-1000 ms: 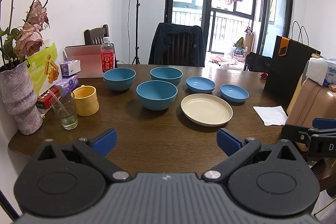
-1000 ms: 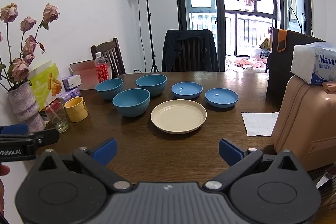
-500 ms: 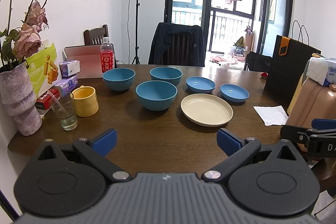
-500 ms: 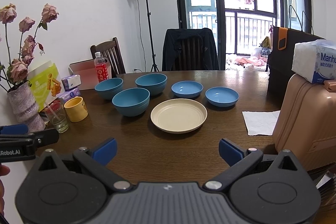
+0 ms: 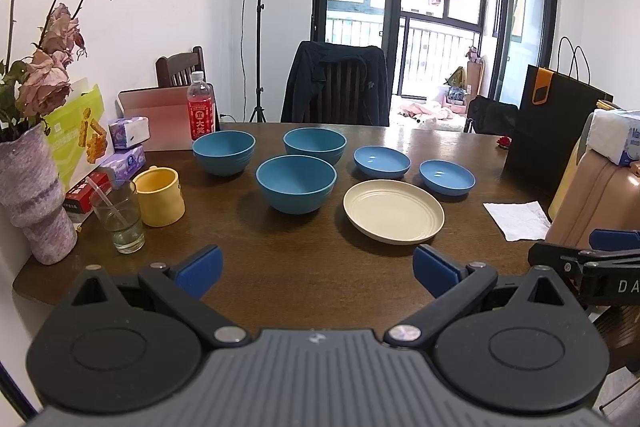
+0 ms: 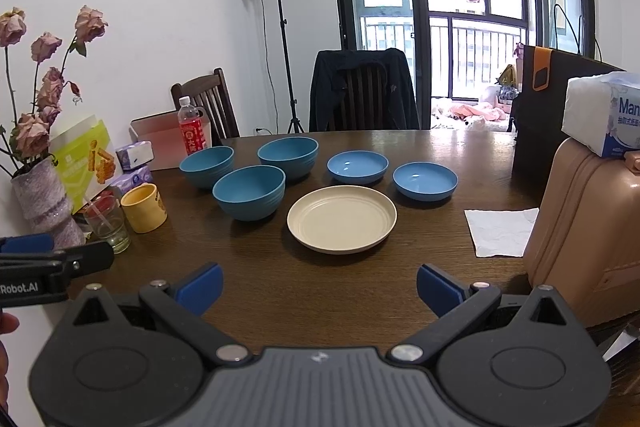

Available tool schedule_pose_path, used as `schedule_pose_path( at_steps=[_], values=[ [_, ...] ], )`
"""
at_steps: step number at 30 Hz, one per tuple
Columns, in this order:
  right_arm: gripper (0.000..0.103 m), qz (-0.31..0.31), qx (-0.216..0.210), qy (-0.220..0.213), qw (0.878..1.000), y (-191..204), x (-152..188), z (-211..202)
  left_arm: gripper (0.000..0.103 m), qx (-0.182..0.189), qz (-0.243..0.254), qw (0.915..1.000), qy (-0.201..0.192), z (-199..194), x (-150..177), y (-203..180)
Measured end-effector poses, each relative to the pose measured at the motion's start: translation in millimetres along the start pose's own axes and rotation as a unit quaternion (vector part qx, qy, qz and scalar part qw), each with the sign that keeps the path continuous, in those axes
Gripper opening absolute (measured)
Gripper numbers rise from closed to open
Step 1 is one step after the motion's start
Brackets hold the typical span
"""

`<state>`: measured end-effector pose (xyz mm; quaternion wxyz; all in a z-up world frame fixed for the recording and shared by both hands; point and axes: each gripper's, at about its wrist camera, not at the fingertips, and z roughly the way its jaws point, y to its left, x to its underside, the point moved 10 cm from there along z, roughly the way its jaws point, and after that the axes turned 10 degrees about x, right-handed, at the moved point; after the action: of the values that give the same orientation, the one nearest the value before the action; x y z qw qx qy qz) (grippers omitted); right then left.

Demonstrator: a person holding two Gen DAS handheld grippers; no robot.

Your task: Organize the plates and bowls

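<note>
On the dark wooden table (image 5: pixel 280 267) stand three deep blue bowls: one at the front (image 5: pixel 296 183), one at the back left (image 5: pixel 223 151) and one at the back middle (image 5: pixel 314 145). Two shallow blue dishes (image 5: pixel 381 161) (image 5: pixel 447 177) stand to their right. A cream plate (image 5: pixel 393 211) lies in front of the dishes. It also shows in the right wrist view (image 6: pixel 342 218). My left gripper (image 5: pixel 316 269) is open and empty over the near table edge. My right gripper (image 6: pixel 318 285) is open and empty, also near the front edge, to the right of the left one.
A yellow mug (image 5: pixel 160 197), a glass with a straw (image 5: pixel 118 221), a vase of dried roses (image 5: pixel 36 195), tissue packs and a red bottle (image 5: pixel 201 111) stand at the left. A paper napkin (image 5: pixel 518 220), a black bag (image 5: pixel 554 131) and a tan suitcase (image 6: pixel 588 227) are at the right.
Both grippers have drifted very slightly; the dishes have not moved and both stay open.
</note>
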<state>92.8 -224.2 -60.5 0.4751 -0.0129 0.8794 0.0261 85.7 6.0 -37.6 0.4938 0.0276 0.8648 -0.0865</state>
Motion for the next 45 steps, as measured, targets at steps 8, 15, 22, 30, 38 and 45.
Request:
schedule_pose_path(
  at_steps=[8,15,22,30,38,45],
  values=[
    [0.103,0.011,0.004,0.009,1.000,-2.0,-12.1,20.0,0.103,0.005,0.005,1.0000,0.006,22.2,-15.3,3.0],
    [0.103,0.015,0.008,0.018,1.000,-1.2,-27.0,48.7,0.103,0.011,0.008,0.9998,0.012,50.0,-30.3,7.5],
    [0.103,0.016,0.018,0.028,0.999,0.4,-43.9,84.2,0.103,0.018,0.008,0.9996,0.021,83.2,-45.0,16.0],
    [0.103,0.016,0.027,0.041,0.999,-0.2,-56.7,127.0,0.103,0.025,0.010,0.9990,0.036,123.9,-56.4,23.0],
    [0.103,0.016,0.044,0.064,0.997,-6.6,-68.2,173.8,0.103,0.039,0.017,0.9970,0.065,176.1,-65.8,27.0],
    [0.103,0.030,0.056,0.095,0.993,-12.0,-70.7,211.6,0.103,0.060,0.032,0.9926,0.101,218.2,-65.3,26.8]
  ],
)
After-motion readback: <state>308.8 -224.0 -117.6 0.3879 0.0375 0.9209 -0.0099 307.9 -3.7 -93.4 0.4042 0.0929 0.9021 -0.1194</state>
